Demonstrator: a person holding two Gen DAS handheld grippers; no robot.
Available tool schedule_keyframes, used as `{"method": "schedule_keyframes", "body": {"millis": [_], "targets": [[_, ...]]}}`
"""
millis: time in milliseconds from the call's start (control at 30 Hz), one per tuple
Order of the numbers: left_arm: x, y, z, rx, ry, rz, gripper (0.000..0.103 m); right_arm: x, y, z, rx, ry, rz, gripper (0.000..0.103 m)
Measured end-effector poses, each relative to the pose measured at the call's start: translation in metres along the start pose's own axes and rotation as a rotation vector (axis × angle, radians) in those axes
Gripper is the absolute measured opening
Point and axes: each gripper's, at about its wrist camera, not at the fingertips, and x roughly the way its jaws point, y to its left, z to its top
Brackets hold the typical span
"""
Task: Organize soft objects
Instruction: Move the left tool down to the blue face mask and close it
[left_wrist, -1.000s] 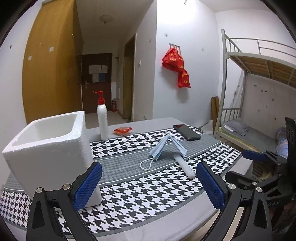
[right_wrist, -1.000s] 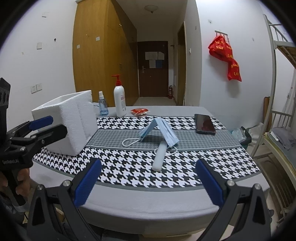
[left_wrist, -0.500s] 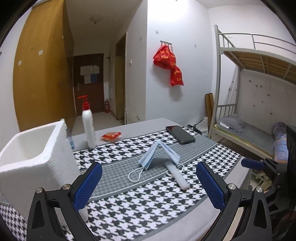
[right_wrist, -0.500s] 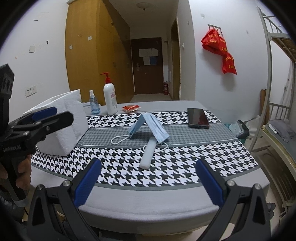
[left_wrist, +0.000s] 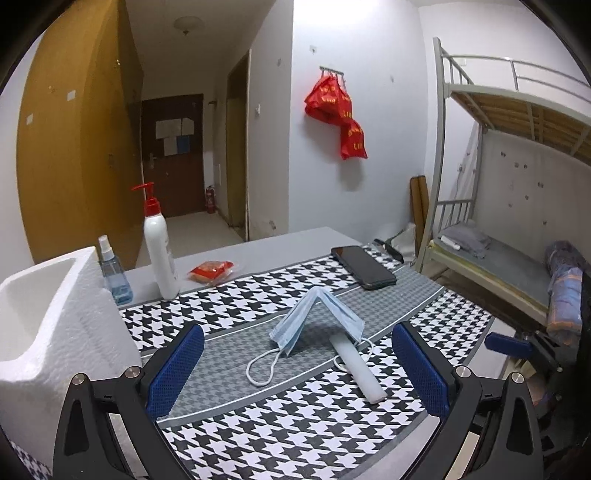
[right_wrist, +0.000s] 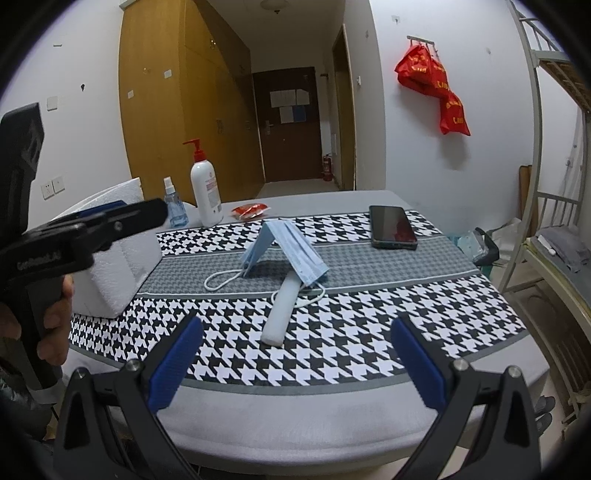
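Observation:
A light blue face mask (left_wrist: 319, 319) (right_wrist: 286, 249) stands folded like a tent in the middle of the table, its ear loops lying on the cloth. A white soft bar (left_wrist: 356, 363) (right_wrist: 282, 312) lies under its near edge. A white foam box (left_wrist: 48, 317) (right_wrist: 114, 266) stands at the left. My left gripper (left_wrist: 297, 373) is open and empty, in front of the mask. My right gripper (right_wrist: 295, 363) is open and empty, at the table's near edge. The left gripper also shows at the left of the right wrist view (right_wrist: 92, 225).
A houndstooth cloth (right_wrist: 369, 332) covers the table. A pump bottle (left_wrist: 159, 251), a small spray bottle (left_wrist: 112, 275), a red packet (left_wrist: 211, 268) and a black phone (left_wrist: 364, 267) lie at the back. A bunk bed (left_wrist: 517, 184) stands at the right.
My left gripper has swung right and moved towards the mask; the foam box has slid to the left edge of its view. My right gripper has moved slightly closer to the table. Both stay open.

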Motion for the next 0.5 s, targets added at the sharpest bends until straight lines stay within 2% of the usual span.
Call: {"method": "schedule_keyframes", "body": {"millis": [500], "targets": [[0.049, -0.010, 0.006, 0.020, 0.081, 0.004, 0.102, 0.024, -0.015, -0.001, 0.017, 0.032, 0.032, 0.102]]}}
